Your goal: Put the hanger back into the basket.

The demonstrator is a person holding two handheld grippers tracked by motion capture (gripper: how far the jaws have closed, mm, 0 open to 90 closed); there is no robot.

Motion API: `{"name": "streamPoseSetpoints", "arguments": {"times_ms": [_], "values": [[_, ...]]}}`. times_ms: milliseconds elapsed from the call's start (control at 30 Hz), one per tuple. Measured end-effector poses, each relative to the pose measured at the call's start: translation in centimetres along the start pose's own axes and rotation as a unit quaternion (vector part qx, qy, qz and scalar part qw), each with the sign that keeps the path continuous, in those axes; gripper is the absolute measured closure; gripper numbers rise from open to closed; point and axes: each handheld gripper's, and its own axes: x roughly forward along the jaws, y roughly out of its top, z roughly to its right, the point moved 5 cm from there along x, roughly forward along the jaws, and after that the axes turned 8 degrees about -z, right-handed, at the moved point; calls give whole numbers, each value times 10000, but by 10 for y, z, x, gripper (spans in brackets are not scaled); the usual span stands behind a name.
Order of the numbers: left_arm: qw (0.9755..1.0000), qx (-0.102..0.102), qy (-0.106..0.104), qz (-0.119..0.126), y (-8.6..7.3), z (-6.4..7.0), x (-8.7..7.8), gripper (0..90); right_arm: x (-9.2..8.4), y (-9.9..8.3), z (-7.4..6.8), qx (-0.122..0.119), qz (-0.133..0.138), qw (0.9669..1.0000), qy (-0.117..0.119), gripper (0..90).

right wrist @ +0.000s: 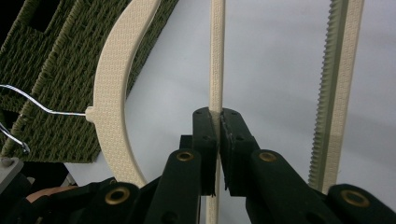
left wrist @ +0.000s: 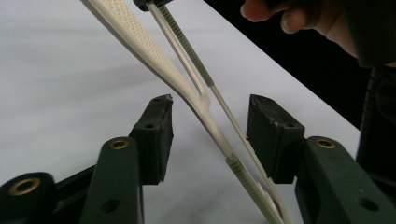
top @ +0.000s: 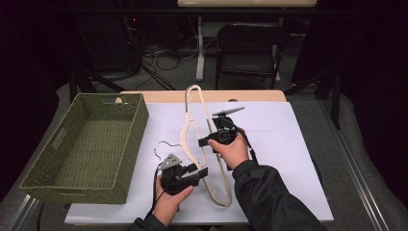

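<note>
- Hangers [top: 195, 126], cream plastic and apparently two stacked together, lie on the white table cover [top: 288, 144] in the middle of the high view, with a thin wire hook [top: 166, 144] pointing toward the basket.
- Woven green basket [top: 91, 144] sits at the left of the table, just beside the hangers; nothing can be seen inside it.
- Right gripper [top: 208, 140] reaches in from the right, and the right gripper view shows its two black jaws pressed tight on a thin cream bar [right wrist: 215, 56] of a hanger, so this tong is gripping firmly.
- Left gripper [top: 203, 172] sits lower, near the person's edge of the table, at the hangers' lower end.
- Left gripper view shows the jaws standing about half open on either side of two slim bars [left wrist: 205, 100]; a gap remains on both sides, so the pads are not yet pressing.
- Both bars run on upward to where the other hand [left wrist: 317, 21] holds them.
- Judged from this, the work is at an early stage: one tong has its hold, and the other is placed round its part without a grip.
- Left to do, it seems: close the left jaws, then separate or lift the hangers, perhaps toward the basket, though the goal cannot be told for certain.
</note>
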Motion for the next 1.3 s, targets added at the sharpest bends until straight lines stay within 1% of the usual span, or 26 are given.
{"name": "streamPoseSetpoints", "arguments": {"times_ms": [67, 100, 200, 333, 500, 533, 700, 767, 833, 867, 933, 967, 1033, 1100, 1233, 1300], "values": [[10000, -14, 58, 9, 1, 0, 3, 547, 1, 0, 0, -3, 14, 10000, 7, 856], [10000, -10, 44, 0, 1, 0, 5, 556, 1, 0, 0, 13, 7, 10000, 14, 856], [9999, -123, 46, 35, 2, -1, 8, 589, 1, 0, 0, 17, 37, 10000, 25, 856], [9997, -222, 48, 95, 3, -3, 11, 628, 1, -1, -1, 16, 39, 10000, 36, 856], [9996, -232, 63, 128, 4, -4, 11, 663, 0, -1, -1, -8, 12, 10000, 56, 856], [9995, -261, 70, 140, 4, -4, 11, 668, 0, -1, -1, -7, 16, 10000, 62, 855], [9992, -367, -4, 139, 5, -5, 10, 707, 1, -1, -2, 5, 25, 10000, 73, 856], [9990, -426, -39, 142, 5, -4, 10, 737, 1, -1, -2, 5, 32, 10000, 75, 855], [9989, -428, -56, 155, 6, -4, 9, 753, 1, -1, -2, 7, 35, 10000, 80, 855], [9987, -461, -58, 191, 7, -4, 9, 749, 1, -1, -2, 13, 18, 10000, 89, 855], [9986, -488, -108, 175, 7, -4, 8, 762, 0, -1, -1, 30, 31, 9999, 103, 854], [9984, -521, -135, 192, 8, -4, 7, 768, 0, -1, -1, 35, 85, 9999, 123, 854], [9979, -591, -162, 197, 8, -4, 6, 776, -1, -1, -1, 39, 59, 9999, 145, 854], [9974, -655, -181, 225, 9, -4, 7, 780, -2, -1, -2, 48, 66, 9999, 151, 853], [9969, -714, -201, 258, 9, -5, 6, 787, -2, 0, -1, 48, 108, 9998, 160, 853], [9963, -788, -220, 278, 10, -5, 6, 794, -3, 0, -1, 48, 118, 9998, 165, 852]]}}
